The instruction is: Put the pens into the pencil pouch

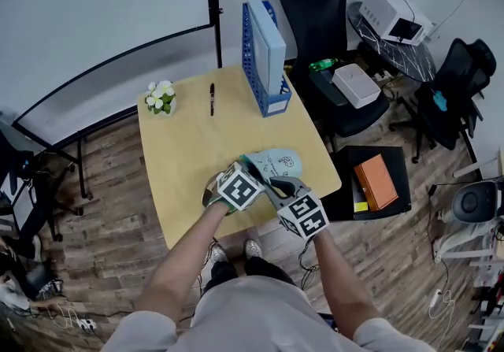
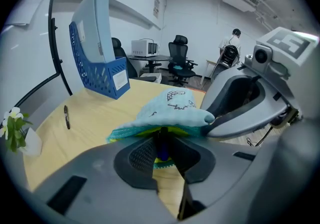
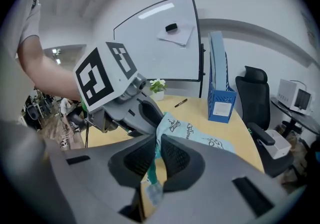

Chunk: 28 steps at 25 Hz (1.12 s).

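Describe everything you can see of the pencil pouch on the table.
The pencil pouch is soft pale-blue fabric with black doodle print, a teal zipper band and yellow lining. It lies at the table's near edge, mouth open toward the person. The right gripper pinches its teal rim, holding it up; the left gripper holds a dark blue item, likely a pen, at the opening.

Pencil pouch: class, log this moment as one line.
left gripper: shut on dark pen at pouch mouth | right gripper: shut on pouch edge | spare pen: on table
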Tool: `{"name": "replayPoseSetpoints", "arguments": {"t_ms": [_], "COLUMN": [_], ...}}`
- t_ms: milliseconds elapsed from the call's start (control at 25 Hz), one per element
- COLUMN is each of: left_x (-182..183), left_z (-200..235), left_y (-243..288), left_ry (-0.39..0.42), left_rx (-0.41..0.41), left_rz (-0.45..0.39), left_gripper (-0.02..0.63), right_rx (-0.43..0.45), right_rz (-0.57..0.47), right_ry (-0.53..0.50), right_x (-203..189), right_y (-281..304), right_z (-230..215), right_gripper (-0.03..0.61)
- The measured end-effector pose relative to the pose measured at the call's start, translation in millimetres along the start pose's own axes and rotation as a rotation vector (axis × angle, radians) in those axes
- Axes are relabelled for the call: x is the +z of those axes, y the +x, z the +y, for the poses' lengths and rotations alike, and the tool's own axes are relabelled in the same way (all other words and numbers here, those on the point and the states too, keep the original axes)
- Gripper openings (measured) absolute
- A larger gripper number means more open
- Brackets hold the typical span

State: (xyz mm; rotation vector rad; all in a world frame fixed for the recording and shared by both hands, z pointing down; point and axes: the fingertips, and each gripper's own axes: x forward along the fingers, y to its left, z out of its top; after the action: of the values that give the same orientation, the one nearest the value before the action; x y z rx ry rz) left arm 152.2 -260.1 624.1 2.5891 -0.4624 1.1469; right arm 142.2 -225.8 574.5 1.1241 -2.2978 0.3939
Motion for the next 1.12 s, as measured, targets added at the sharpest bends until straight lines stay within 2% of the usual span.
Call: {"name": "replayPoseSetpoints", "arguments": {"t_ms": [40, 160, 200, 320, 400, 520, 640, 800, 1120], "left_x": [0.1, 5.5, 9.6, 22.8, 28.0, 30.6, 30.3, 30.9, 13.2], "left_z": [0.0, 4.2, 6.8, 24.3, 46.4, 89.1, 126.1, 172.8, 259.7], "left_y": [-3.3, -23.5, -34.1, -71.1, -93.9, -115.5, -116.3, -91.7, -27.2], "left_ry": [0.0, -0.04, -0.069, -0.18, -0.223, -0.279, -0.321, -0.344, -0.405], "left_rx": [-0.003, -0.012, -0.017, -0.017, 0.042, 0.183, 0.296, 0.398, 0.469], "left_rz": [-0.011, -0.102, -0.158, -0.361, -0.462, -0.547, -0.555, -0.499, -0.325], "left_gripper": [0.066, 0.195, 0.214, 0.216, 0.216, 0.216, 0.216, 0.216, 0.215], "right_rx": [-0.011, -0.05, -0.065, -0.102, -0.124, -0.15, -0.16, -0.173, -0.168], "right_rz": [-0.004, -0.018, -0.022, -0.031, -0.039, -0.051, -0.051, -0.06, -0.077], "right_ry": [0.006, 0.023, 0.029, 0.048, 0.06, 0.069, 0.066, 0.072, 0.103], "right_x": [1.4, 5.4, 6.8, 11.5, 15.7, 23.5, 28.5, 36.5, 54.4], "right_y": [-0.1, 0.1, 0.2, 0.2, -0.5, -0.6, 0.6, -1.5, 12.6], "right_z": [-2.8, -13.2, -17.0, -27.1, -32.8, -40.3, -44.1, -52.7, -76.9], "right_gripper": [0.034, 0.034, 0.034, 0.034, 0.034, 0.034, 0.035, 0.035, 0.035]}}
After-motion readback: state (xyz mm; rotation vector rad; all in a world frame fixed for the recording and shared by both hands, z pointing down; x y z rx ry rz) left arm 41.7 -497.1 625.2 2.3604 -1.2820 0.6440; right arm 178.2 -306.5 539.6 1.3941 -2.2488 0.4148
